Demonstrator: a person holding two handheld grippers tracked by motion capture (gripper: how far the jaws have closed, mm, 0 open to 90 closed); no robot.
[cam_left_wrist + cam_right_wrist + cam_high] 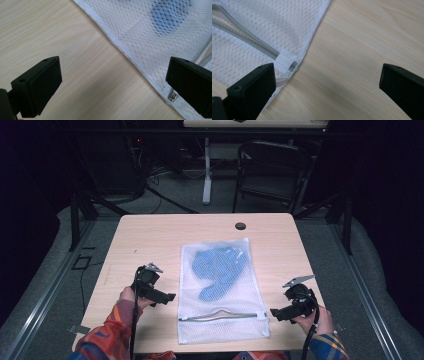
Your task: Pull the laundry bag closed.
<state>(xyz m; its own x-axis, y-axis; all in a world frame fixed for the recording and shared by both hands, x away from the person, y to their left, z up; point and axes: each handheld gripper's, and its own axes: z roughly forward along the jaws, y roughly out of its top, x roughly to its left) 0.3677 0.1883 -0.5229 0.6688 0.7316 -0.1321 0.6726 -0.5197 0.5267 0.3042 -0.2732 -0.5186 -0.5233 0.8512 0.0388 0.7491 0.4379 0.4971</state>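
a white mesh bag [222, 292] lies flat in the middle of the table [150, 235], its near end close to the near edge. a blue cloth [218, 267] inside shows blurred through the netting, its shape hard to make out. the zip [225, 316] runs across the bag's near end. the left gripper [167, 296] sits just beside the bag's left edge, jaws wide, holding nothing; the right gripper [276, 312] sits at the zip's right end, jaws wide, also holding nothing. bare wood lies open toward both side edges.
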